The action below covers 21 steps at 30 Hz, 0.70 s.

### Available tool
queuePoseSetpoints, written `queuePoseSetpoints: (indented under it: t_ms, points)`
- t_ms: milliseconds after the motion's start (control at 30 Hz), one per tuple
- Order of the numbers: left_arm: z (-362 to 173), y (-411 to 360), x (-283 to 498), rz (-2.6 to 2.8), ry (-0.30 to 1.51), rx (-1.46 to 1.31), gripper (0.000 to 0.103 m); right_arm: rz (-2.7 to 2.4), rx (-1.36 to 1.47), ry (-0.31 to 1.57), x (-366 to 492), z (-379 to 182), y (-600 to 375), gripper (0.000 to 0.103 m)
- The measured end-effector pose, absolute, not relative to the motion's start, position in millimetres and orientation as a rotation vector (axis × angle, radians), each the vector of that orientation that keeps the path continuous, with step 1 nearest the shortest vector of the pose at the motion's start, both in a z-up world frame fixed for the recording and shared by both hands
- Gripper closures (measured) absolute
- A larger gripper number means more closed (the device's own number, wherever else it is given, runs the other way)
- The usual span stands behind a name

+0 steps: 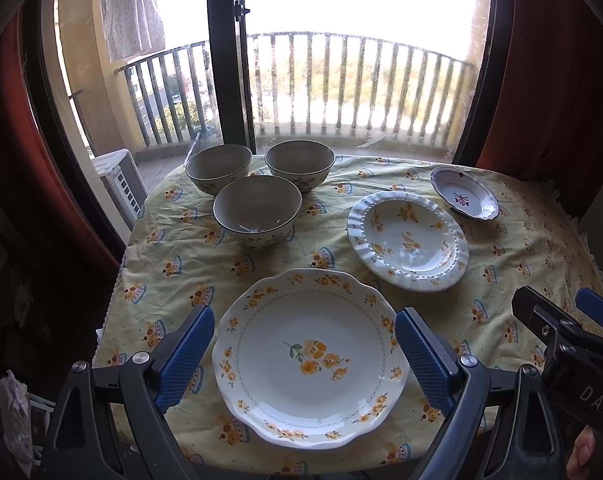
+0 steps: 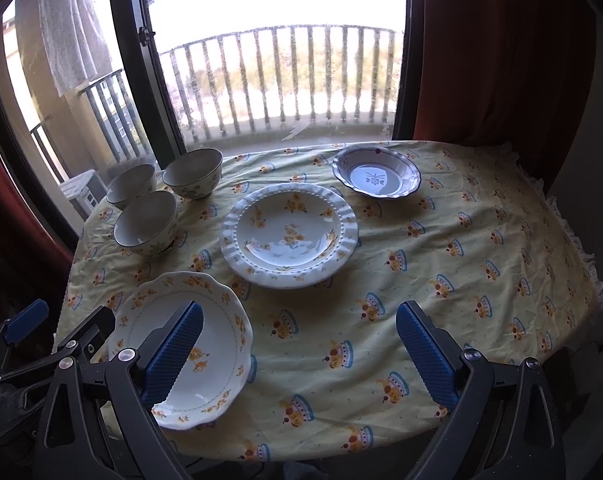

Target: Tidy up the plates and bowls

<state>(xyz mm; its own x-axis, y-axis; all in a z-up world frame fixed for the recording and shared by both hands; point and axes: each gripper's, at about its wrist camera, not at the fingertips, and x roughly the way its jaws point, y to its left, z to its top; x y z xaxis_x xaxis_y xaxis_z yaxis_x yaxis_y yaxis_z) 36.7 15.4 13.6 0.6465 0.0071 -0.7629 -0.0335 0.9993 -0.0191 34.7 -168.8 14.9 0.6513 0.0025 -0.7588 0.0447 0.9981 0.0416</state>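
A large scalloped plate [image 1: 309, 356] with yellow flowers lies near the front edge; it also shows in the right wrist view [image 2: 217, 344]. My left gripper [image 1: 305, 356] is open above it, one finger on each side. A ribbed deep plate [image 1: 407, 240] [image 2: 289, 234] lies behind it. A small dish [image 1: 463, 198] [image 2: 377, 178] with a dark rim lies at the back right. Three bowls [image 1: 257, 212] [image 2: 147, 224] stand in a cluster at the back left. My right gripper [image 2: 299, 354] is open over bare cloth; it also shows in the left wrist view [image 1: 557, 320].
The table [image 2: 481, 280] has a yellow printed cloth. A glass balcony door [image 1: 341, 80] and red curtains [image 2: 501, 60] stand behind it. The table's left edge drops off beside the bowls.
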Motion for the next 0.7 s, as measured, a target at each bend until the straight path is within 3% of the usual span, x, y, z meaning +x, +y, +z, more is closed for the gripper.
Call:
queuePoseSetpoints:
  t_ms: [700]
  points:
    - [11.3, 13.2, 35.5, 0.025, 0.871, -0.030, 0.011, -0.022, 0.060, 0.862, 35.5, 15.2, -168.7, 0.005]
